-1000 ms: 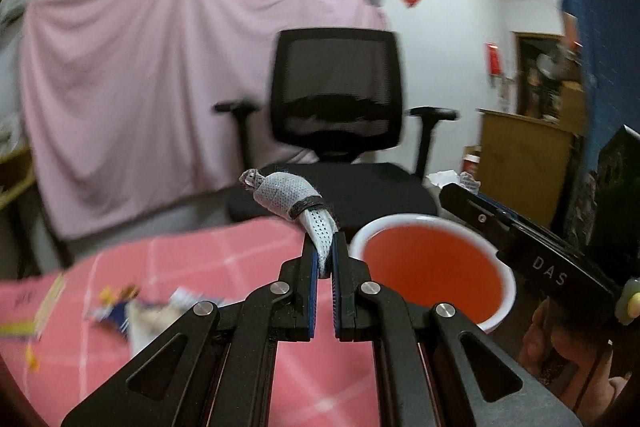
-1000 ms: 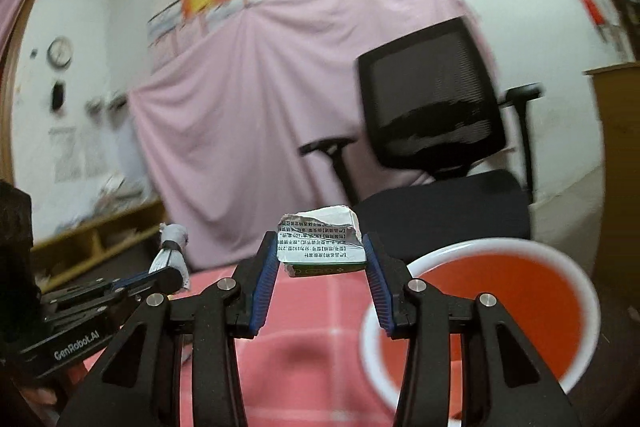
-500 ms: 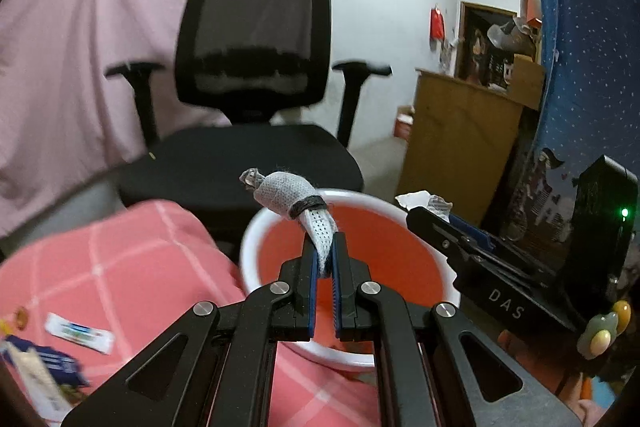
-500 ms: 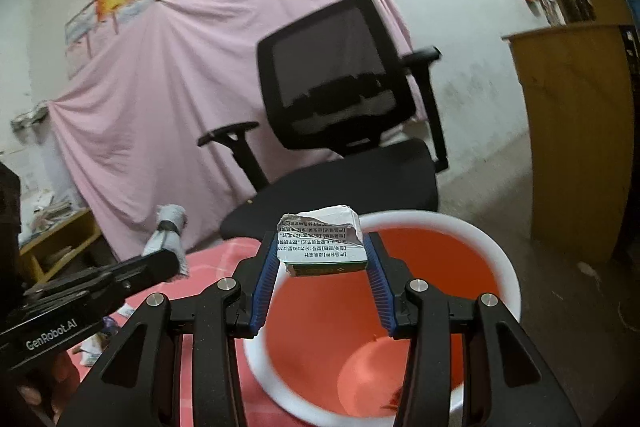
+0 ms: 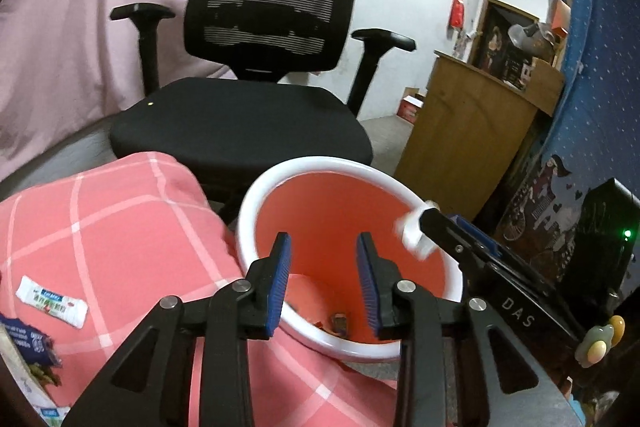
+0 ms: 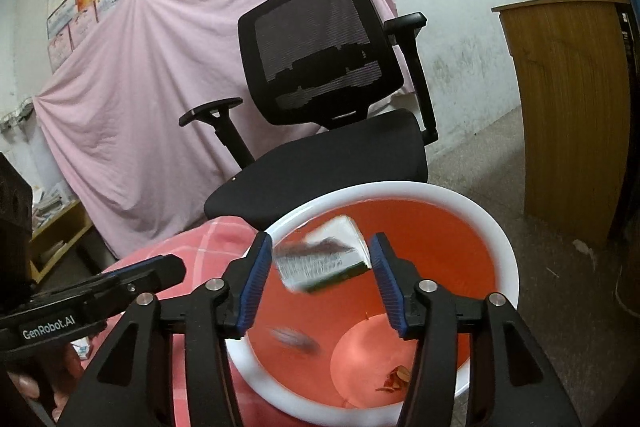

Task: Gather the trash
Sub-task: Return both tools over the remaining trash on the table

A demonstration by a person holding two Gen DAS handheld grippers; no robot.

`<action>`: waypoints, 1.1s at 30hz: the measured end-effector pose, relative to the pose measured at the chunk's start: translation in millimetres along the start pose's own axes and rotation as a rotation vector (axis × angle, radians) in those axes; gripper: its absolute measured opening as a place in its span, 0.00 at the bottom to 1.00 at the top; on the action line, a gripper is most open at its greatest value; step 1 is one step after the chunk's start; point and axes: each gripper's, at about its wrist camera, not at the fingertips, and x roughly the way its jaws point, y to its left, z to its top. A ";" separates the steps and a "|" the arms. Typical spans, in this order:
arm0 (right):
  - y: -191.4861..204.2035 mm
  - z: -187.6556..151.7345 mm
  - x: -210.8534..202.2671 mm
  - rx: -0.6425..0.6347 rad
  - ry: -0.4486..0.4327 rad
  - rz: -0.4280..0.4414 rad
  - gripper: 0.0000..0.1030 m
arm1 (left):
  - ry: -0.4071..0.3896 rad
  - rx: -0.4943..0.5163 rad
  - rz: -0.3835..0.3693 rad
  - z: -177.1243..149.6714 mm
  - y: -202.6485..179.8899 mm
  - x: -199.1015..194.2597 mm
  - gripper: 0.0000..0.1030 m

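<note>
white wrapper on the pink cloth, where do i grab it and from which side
Grip the wrapper across its narrow middle, coming straight down with the open left gripper. It lies flat on the cloth, long and thin, so the fingers should straddle its short width, not its length.

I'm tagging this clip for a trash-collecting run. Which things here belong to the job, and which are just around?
Job: orange bin, falling printed packet, white wrapper on the pink cloth.
Around: office chair, pink sheet, wooden cabinet.
</note>
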 end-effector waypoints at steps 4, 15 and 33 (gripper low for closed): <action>2.4 0.4 0.0 -0.006 -0.003 -0.002 0.58 | -0.026 -0.035 0.036 -3.2 7.1 -10.2 0.34; 42.3 2.5 -22.6 -0.101 -0.124 0.074 0.82 | -0.210 -0.142 0.233 -27.4 38.6 -84.0 0.52; 145.8 -16.2 -55.5 -0.311 -0.257 0.303 1.00 | -0.493 -0.227 0.590 -90.9 81.5 -210.7 0.98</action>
